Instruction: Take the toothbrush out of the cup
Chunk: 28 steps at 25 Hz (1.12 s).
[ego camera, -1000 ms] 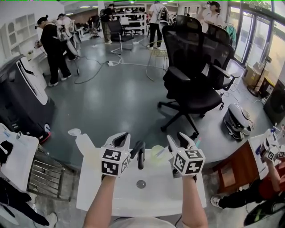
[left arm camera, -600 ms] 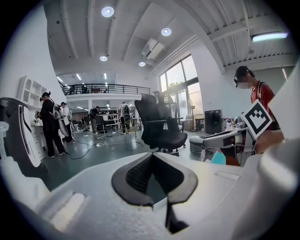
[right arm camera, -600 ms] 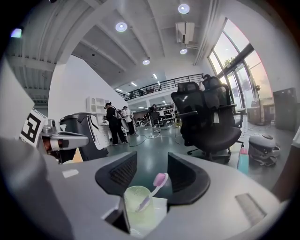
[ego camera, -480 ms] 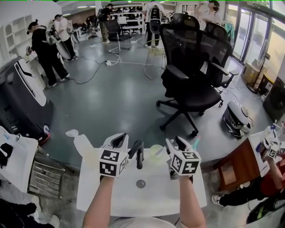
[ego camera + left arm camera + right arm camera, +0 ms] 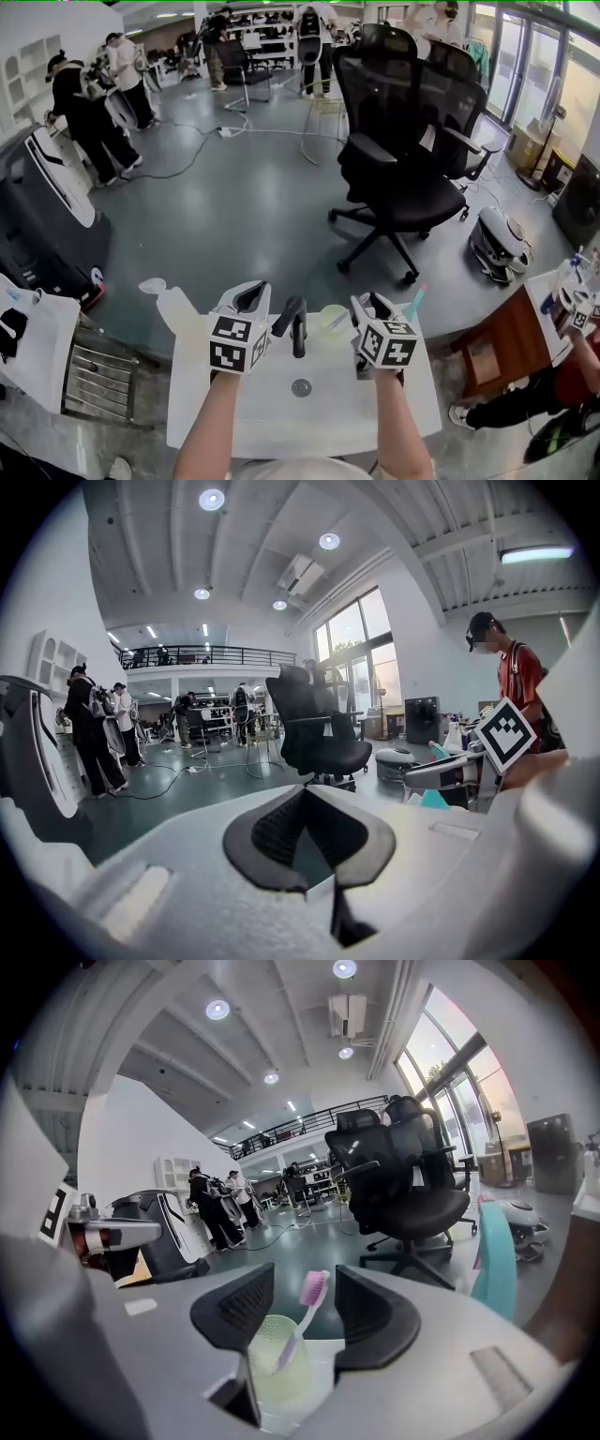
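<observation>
R tongs (image 5: 305,1283) are open. Their dark pads stand apart w/ the pink toothbrush (image 5: 302,1321) framed between them, but not touching it as far as I can tell. The brush leans in a pale green see-through cup (image 5: 277,1368), head up and tilted to the right, low centre of the R gripper view. In the head view the cup (image 5: 333,321) sits on the white washbasin (image 5: 281,417) at bottom centre, just right of the dark faucet (image 5: 296,326) and near the back rim. L tongs (image 5: 305,836) are open a bit w/ nothing between them, left of the faucet and well apart from the cup.

Step in hand, prob.: lining up R tongs on the brush; the grip isn't made yet.

What could go wrong:
- The cup looks light and nothing holds it. Pulling the brush along its lean, not straight up, could drag or tip the cup.
- Closing too low could catch the cup rim along w/ the handle, so the cup lifts too.
- The handle is thin, so an off-centre pinch may let it twist or slip out.
- The cup is close to the basin's back rim, so a nudge may push it off.
- A teal item (image 5: 413,302) stands just right of R tongs (can't tell what it is); a sideways move could knock it.
</observation>
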Each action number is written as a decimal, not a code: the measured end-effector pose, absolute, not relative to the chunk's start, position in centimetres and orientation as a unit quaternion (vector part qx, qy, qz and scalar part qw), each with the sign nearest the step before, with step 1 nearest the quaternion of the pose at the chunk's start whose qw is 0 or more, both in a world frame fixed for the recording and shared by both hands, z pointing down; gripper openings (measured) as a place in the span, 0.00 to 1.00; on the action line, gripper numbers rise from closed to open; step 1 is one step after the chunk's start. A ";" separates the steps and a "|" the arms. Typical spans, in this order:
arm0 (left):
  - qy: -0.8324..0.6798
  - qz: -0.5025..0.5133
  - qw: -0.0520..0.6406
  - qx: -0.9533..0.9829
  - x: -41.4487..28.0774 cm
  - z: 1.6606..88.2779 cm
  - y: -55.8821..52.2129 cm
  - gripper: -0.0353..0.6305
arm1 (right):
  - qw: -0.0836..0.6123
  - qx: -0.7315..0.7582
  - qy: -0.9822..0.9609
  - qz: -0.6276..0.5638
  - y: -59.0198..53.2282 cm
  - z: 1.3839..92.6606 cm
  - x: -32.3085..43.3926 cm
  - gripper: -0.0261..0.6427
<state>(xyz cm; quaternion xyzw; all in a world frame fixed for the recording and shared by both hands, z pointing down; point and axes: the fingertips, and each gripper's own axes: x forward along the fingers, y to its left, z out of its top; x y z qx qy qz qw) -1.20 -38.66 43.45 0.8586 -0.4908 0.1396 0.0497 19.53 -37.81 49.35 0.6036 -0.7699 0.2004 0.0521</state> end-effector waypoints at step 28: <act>-0.494 0.159 0.052 0.854 -2.7 44.6 -39.4 0.05 | 0.066 0.592 -0.758 0.268 -38.2 55.4 18.6 0.26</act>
